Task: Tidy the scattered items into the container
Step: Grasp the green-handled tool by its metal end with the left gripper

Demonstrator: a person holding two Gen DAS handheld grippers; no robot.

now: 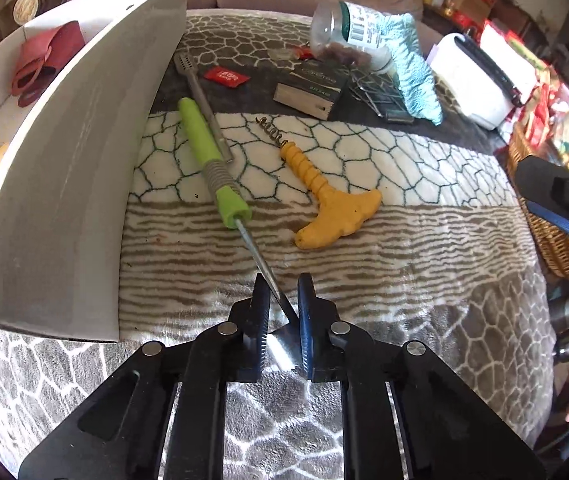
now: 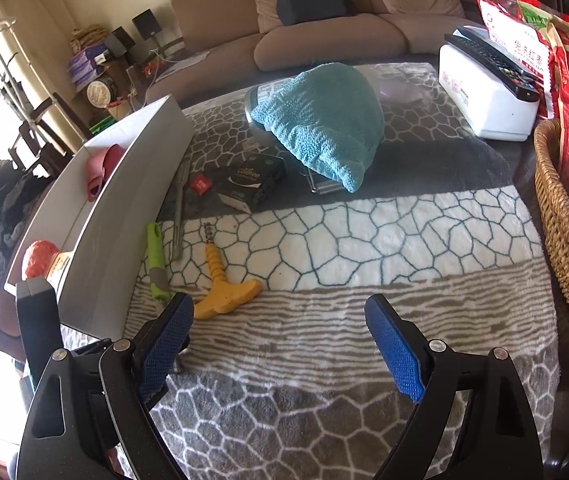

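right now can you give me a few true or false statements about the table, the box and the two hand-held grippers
1. The left hand-held gripper is shut on the metal end of the green-handled tool. True.
2. The right hand-held gripper grips the yellow corkscrew. False: its jaws stand open and empty, and the corkscrew lies on the blanket.
3. The white box is empty. False: a pink slipper and an orange-wrapped item are inside.
4. A blue towel is draped over something at the far end. True.
5. The green-handled tool is already in the box. False: it lies on the blanket beside the box.
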